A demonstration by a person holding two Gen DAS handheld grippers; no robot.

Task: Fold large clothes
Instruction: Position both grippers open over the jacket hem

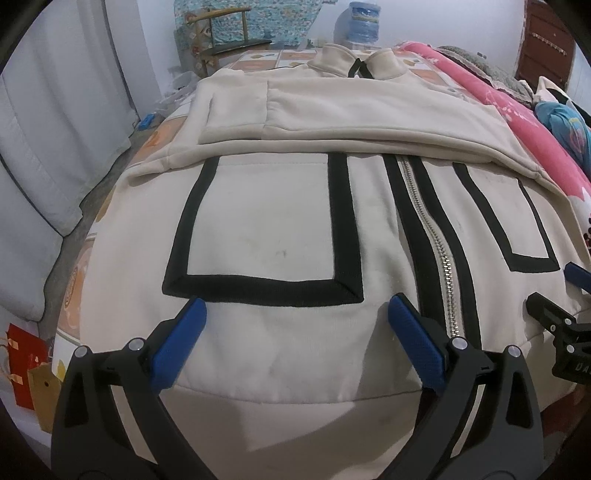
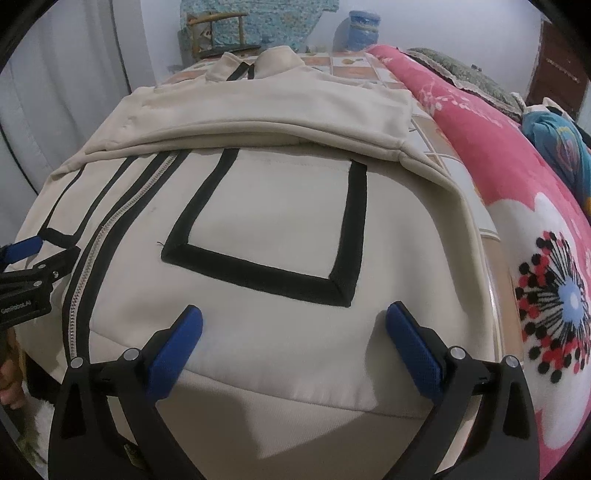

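A cream zip-up jacket (image 1: 280,236) with black-edged pockets and a silver zipper (image 1: 432,236) lies flat on the bed, both sleeves folded across its chest. My left gripper (image 1: 295,314) stands open just above the lower hem, left of the zipper, with nothing between its blue pads. In the right wrist view the same jacket (image 2: 273,206) fills the frame. My right gripper (image 2: 293,321) is open too, over the hem below the right pocket (image 2: 280,236). Each gripper shows at the edge of the other's view. The collar (image 1: 354,59) lies at the far end.
A pink flowered blanket (image 2: 517,206) runs along the right side of the bed. A patterned tile-print sheet (image 2: 447,162) covers the mattress. Grey cushions (image 1: 55,147) stand at the left. A wooden chair (image 1: 229,29) and a blue water bottle (image 1: 364,22) are by the far wall.
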